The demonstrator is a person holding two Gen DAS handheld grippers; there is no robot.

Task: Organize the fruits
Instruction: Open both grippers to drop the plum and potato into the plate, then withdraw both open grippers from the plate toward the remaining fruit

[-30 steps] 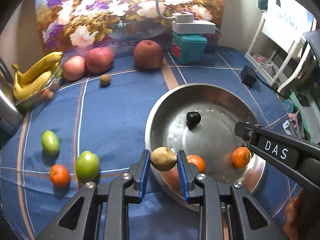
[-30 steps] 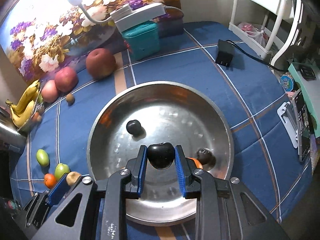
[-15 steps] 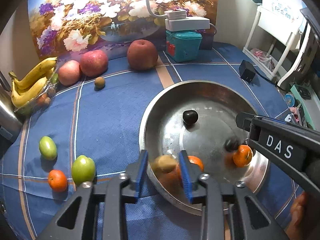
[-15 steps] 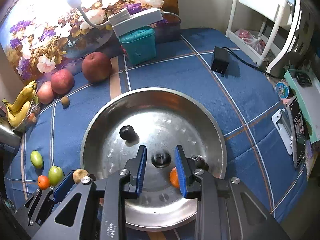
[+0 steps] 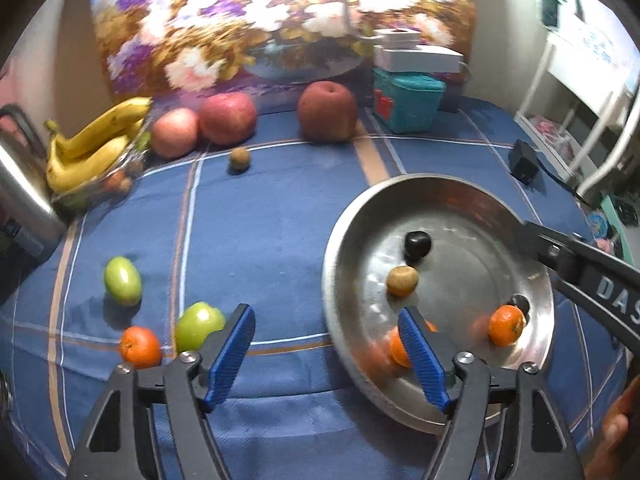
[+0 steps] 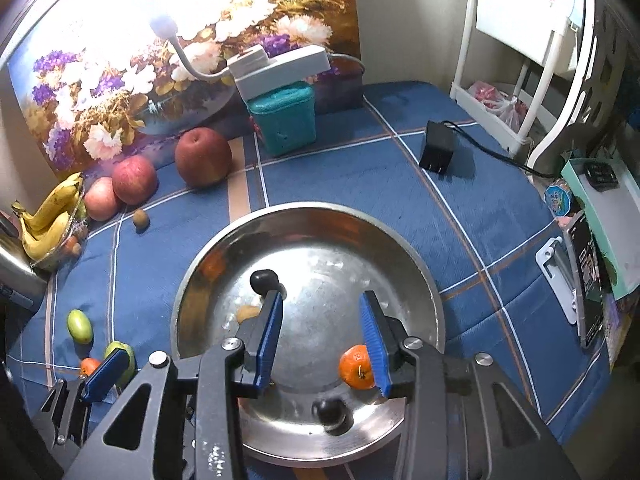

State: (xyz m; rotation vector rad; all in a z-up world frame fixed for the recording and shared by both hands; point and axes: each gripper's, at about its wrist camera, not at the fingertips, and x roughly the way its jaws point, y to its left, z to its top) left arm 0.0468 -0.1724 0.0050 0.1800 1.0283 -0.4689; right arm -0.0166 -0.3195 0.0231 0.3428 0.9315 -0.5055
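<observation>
A steel bowl point(image 5: 472, 200) point(image 6: 400, 248) sits on the blue cloth. In it lie a brown kiwi point(image 5: 402, 280), a dark plum point(image 5: 417, 245) point(image 6: 264, 281), a second dark plum point(image 6: 331, 411), and oranges point(image 5: 506, 325) point(image 6: 356, 366). My left gripper point(image 5: 330, 354) is open and empty at the bowl's left rim. My right gripper point(image 6: 322, 338) is open and empty above the bowl. Two green fruits point(image 5: 122, 280) point(image 5: 198, 326) and an orange point(image 5: 140, 346) lie left of the bowl.
At the back stand three apples point(image 5: 326, 111) point(image 5: 227, 117) point(image 5: 174, 132), a small kiwi point(image 5: 239, 159), bananas in a dish point(image 5: 92, 148), a teal box point(image 5: 408, 100) and a black adapter point(image 5: 524, 160). A steel kettle point(image 5: 20, 184) stands far left.
Both grippers opened. The left one let go of the kiwi and the right one let go of the dark plum; both fruits now lie in the bowl. The left view shifted left.
</observation>
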